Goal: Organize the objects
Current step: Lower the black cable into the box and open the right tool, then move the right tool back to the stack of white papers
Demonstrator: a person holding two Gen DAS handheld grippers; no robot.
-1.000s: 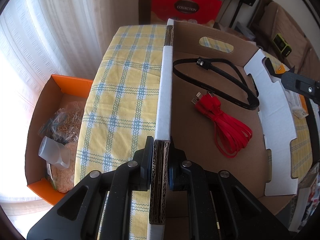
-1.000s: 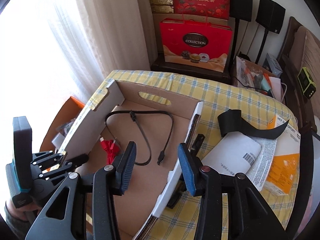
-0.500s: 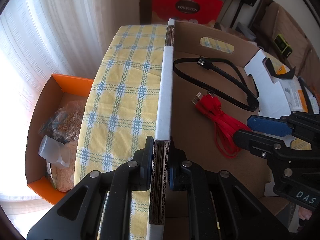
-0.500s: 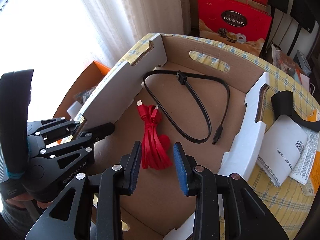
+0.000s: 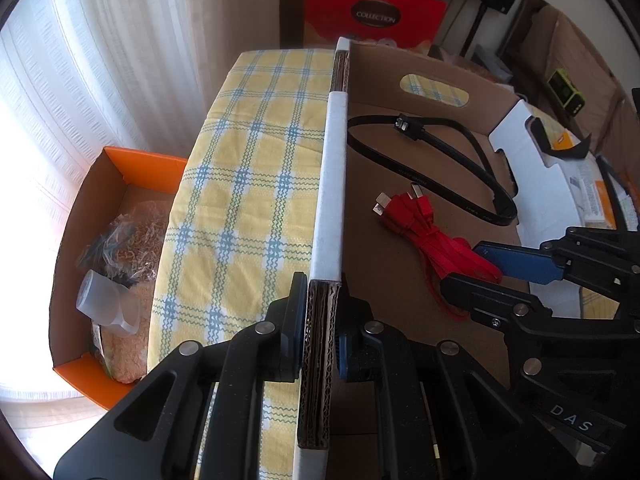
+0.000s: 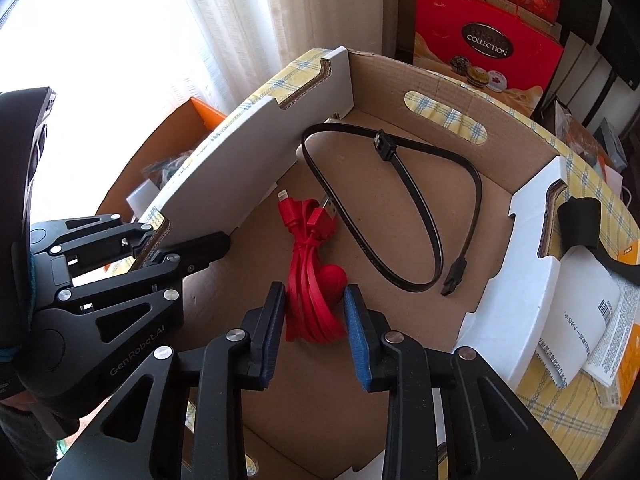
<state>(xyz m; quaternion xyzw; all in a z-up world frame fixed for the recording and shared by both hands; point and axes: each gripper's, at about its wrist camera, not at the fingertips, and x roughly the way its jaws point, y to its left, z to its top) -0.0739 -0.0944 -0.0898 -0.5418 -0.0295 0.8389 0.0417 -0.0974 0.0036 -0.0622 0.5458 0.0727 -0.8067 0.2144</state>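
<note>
Yellow-checked worktop [image 5: 256, 168] carries the cardboard box [image 6: 400, 76]; your left claw [image 5: 320, 336] pinches its wall, your right claw [image 6: 314, 320], just narrowing, straddles the red cable bundle [image 6: 316, 280] unpressed; loose loops could slip out sideways.

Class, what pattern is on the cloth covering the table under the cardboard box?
Yellow cloth checked with blue and white lines, clearest in the left wrist view.
</note>
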